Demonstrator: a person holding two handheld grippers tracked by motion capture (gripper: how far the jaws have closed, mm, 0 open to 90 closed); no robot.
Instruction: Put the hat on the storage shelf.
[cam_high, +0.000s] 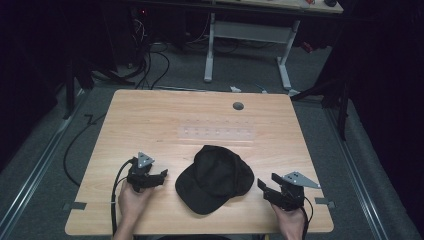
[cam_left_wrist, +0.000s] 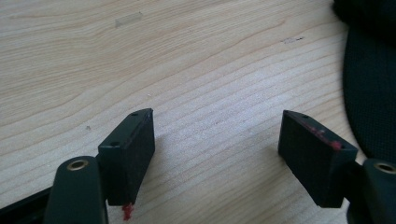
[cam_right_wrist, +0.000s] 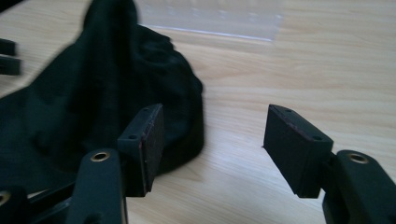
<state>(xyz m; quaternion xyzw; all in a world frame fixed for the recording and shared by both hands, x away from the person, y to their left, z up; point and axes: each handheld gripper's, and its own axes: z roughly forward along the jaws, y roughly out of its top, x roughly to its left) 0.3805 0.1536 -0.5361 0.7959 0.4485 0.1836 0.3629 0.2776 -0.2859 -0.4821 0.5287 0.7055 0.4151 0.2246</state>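
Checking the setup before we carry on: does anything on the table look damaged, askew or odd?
Little stands out. The black cap lies slumped, crown creased, between both open hand-held grippers. Red flecks mark the left hand-held gripper pads, perhaps wear or residue.

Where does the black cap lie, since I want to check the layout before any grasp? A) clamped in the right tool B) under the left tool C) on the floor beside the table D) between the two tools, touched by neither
D: the cap lies on the table between the left tool and the right tool, both open with bare wood between their jaws.
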